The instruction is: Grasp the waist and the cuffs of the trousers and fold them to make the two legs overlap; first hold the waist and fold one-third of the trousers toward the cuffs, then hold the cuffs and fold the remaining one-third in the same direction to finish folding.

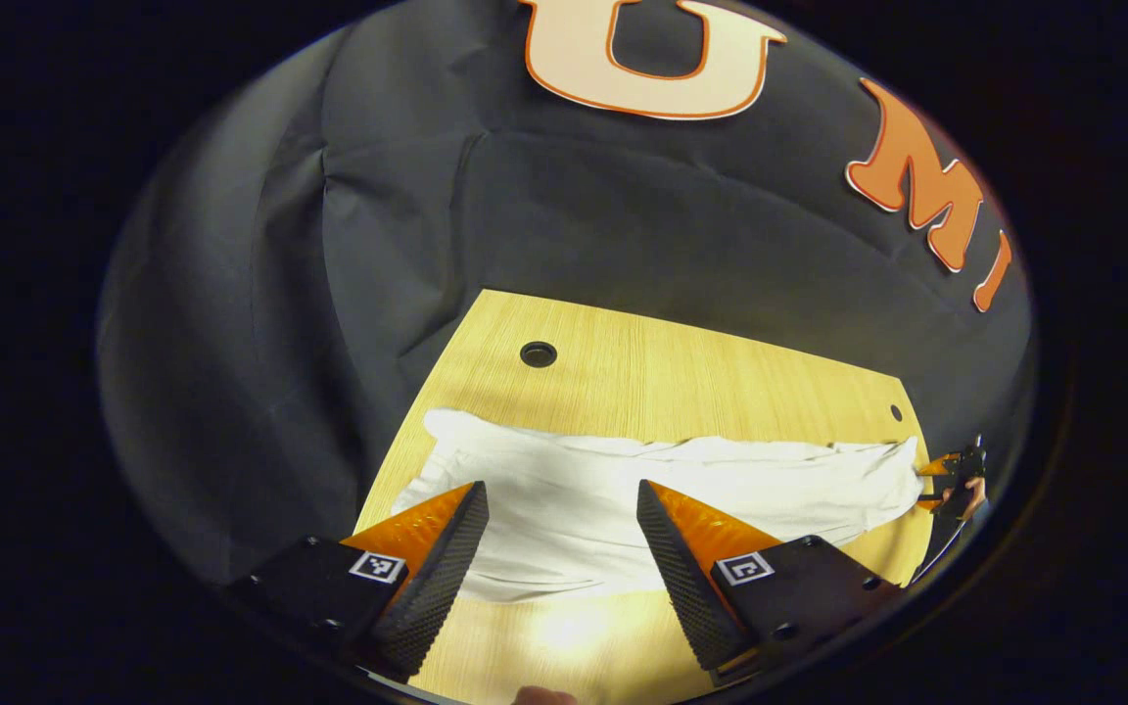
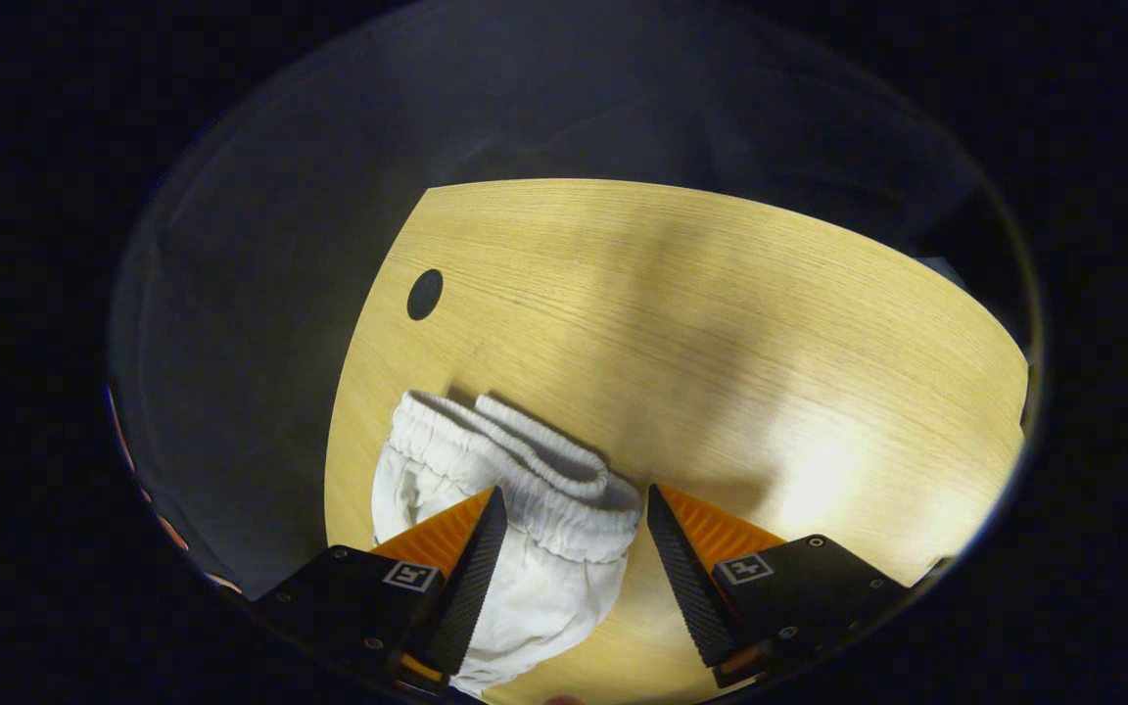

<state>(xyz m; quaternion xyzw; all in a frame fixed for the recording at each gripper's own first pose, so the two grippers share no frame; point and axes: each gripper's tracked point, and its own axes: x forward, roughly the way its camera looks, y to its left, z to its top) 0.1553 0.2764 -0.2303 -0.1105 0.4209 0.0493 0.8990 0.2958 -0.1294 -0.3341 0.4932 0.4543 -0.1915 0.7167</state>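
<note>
White trousers (image 1: pixel 770 480) lie stretched out in a long band across the wooden table (image 1: pixel 672 362). My left gripper (image 1: pixel 559 519) hovers open over the leg end, one finger on each side of the cloth, not pressing it. In the right gripper view the gathered elastic waist (image 2: pixel 525 460) lies bunched between the fingers of my right gripper (image 2: pixel 576 494), which stands open just above it. That right gripper (image 1: pixel 951 485), held by a hand, also appears at the far end of the trousers in the left gripper view.
A round cable hole (image 1: pixel 538 353) sits in the table beyond the trousers, and a smaller hole (image 1: pixel 896 412) lies near the far corner. The same kind of hole (image 2: pixel 424 294) shows left of the waist. Bare wood (image 2: pixel 721 294) spreads beyond the waist.
</note>
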